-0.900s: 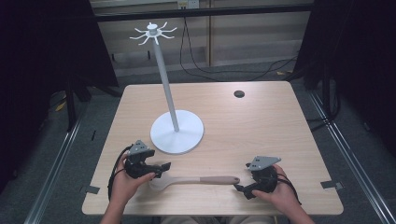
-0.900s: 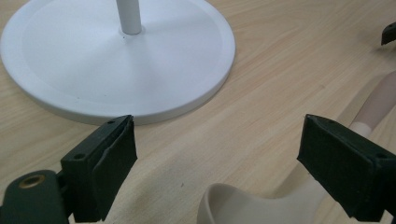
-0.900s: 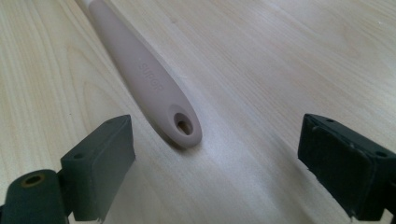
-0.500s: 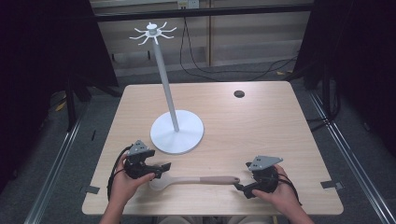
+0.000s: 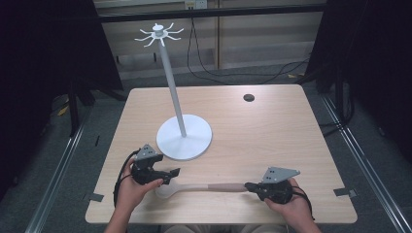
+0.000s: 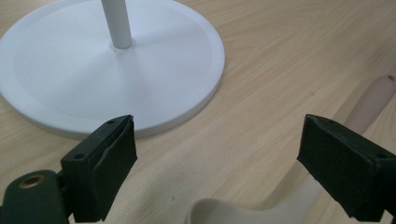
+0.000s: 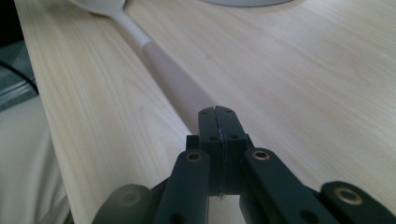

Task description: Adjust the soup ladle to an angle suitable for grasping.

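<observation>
A pale long-handled spoon (image 5: 214, 187) lies along the table's front edge, bowl to the left and tan handle to the right. My left gripper (image 5: 172, 175) hovers just over the bowl and stands open; in the left gripper view (image 6: 217, 163) the bowl's rim (image 6: 224, 212) shows between the wide-apart jaws. My right gripper (image 5: 248, 186) is at the handle's end. In the right gripper view (image 7: 217, 126) its jaws are pressed flat together, and the handle (image 7: 173, 79) runs away from their tip, its near end hidden behind them.
A white stand with a round base (image 5: 184, 137), a tall pole (image 5: 172, 82) and hooks on top rises left of the table's centre, just beyond my left gripper. A small black disc (image 5: 248, 97) lies at the far right. The table's front edge is close below both hands.
</observation>
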A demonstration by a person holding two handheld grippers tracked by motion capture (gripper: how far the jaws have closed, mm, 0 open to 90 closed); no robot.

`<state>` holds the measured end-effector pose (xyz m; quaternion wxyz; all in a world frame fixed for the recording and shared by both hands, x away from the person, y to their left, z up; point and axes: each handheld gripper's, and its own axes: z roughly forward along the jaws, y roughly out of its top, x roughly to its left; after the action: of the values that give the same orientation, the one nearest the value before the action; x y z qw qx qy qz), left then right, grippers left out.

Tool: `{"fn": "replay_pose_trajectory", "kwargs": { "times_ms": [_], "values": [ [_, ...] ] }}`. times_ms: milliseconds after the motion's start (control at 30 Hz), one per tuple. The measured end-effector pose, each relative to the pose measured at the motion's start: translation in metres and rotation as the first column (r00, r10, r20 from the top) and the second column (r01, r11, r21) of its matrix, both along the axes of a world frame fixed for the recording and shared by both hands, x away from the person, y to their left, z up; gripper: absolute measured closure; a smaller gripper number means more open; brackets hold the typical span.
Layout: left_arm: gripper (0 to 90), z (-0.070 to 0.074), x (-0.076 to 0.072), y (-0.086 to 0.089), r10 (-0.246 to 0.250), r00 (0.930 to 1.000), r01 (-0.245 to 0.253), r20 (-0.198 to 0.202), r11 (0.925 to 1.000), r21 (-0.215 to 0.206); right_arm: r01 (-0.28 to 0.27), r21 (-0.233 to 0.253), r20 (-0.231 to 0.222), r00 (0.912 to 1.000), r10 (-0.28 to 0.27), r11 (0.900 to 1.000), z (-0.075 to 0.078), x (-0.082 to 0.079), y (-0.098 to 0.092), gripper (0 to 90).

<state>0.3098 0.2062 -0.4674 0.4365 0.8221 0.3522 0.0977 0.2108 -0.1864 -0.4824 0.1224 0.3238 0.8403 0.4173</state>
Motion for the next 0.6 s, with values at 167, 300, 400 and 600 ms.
{"fn": "replay_pose_trajectory", "kwargs": {
  "times_ms": [167, 300, 400, 600],
  "values": [
    [11.1, 0.001, 0.001, -0.004, -0.014, 0.9999, 0.014, 0.010, 0.9999, 0.005, -0.034, -0.046, -0.014, 0.9994, 0.033, 0.998, -0.007, -0.001, 0.012, 90.0],
    [11.1, 0.001, 0.001, -0.006, -0.020, 0.9997, 0.019, 0.011, 0.9997, 0.011, -0.039, -0.077, -0.024, 0.9990, 0.037, 0.996, -0.013, 0.000, 0.018, 90.0],
    [11.1, 0.001, 0.000, -0.006, -0.023, 0.9997, 0.023, 0.007, 0.9997, 0.010, -0.045, -0.074, -0.044, 0.9981, 0.042, 0.996, -0.019, 0.002, 0.022, 90.0],
    [11.1, 0.000, -0.001, -0.007, -0.024, 0.9997, 0.024, 0.005, 0.9995, 0.018, -0.016, -0.109, 0.006, 0.9998, 0.016, 0.994, -0.020, 0.006, 0.023, 90.0]
  ]
}}
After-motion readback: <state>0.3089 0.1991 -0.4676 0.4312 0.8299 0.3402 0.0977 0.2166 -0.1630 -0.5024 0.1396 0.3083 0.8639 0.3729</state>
